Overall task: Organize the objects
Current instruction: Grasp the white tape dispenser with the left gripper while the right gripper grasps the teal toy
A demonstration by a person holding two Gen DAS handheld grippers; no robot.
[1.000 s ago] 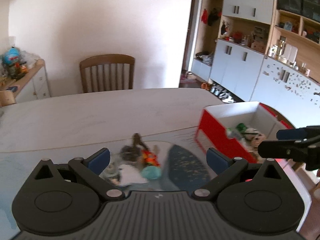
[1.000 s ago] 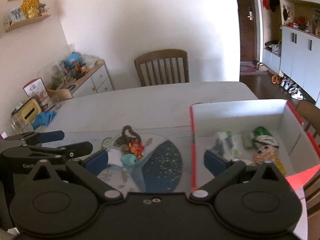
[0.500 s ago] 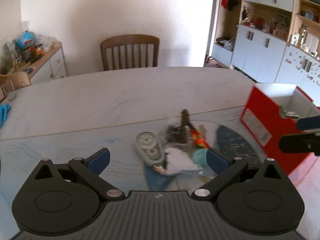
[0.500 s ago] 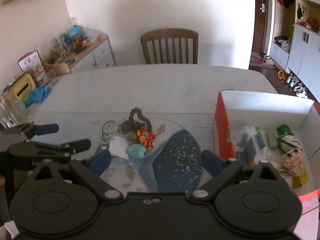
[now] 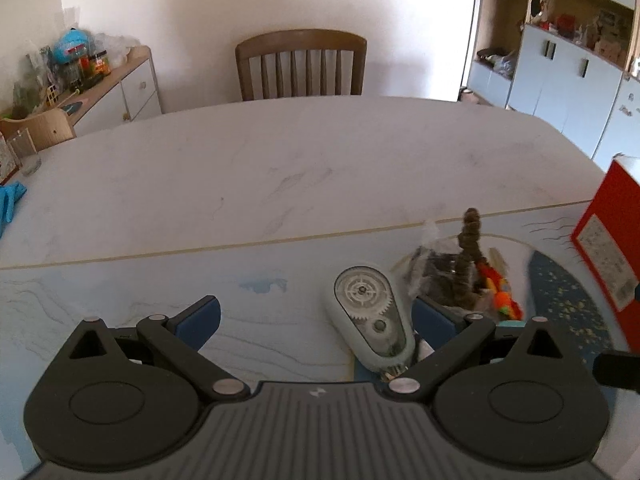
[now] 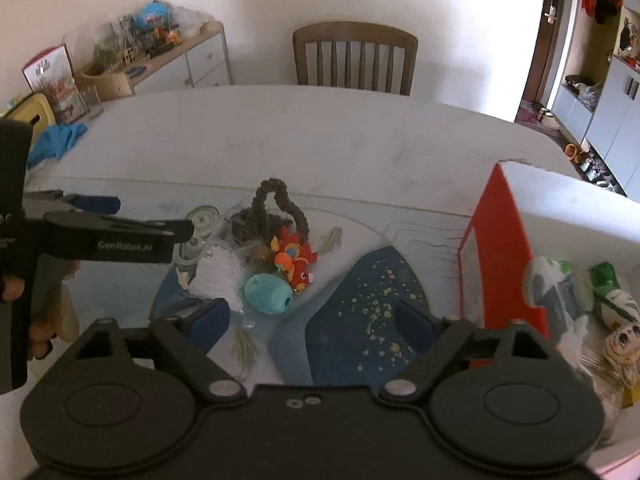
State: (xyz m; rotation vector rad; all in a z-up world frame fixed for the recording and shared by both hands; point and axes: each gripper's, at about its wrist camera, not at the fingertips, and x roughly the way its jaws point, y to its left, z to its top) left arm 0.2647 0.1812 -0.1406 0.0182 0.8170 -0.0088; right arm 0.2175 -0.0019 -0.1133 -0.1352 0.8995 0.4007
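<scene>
A pile of small objects lies on the blue mat (image 6: 360,300): a pale correction-tape dispenser (image 5: 370,316), a brown braided loop (image 6: 276,208), a red and orange toy (image 6: 296,260), a teal egg-shaped toy (image 6: 267,294) and a white lump (image 6: 218,274). My left gripper (image 5: 316,320) is open, with the dispenser between its fingers near the right one. My right gripper (image 6: 310,320) is open and empty, just in front of the pile. The red and white box (image 6: 504,248) at the right holds several items.
A wooden chair (image 5: 300,64) stands at the table's far side. A sideboard (image 6: 180,60) with clutter is at the back left. A blue cloth (image 6: 56,140) and a yellow box (image 6: 32,114) lie at the table's left edge. Cabinets (image 5: 560,68) line the right wall.
Both grippers have swung left, away from the box. The left gripper now frames the tape dispenser; the right gripper now faces the pile.
</scene>
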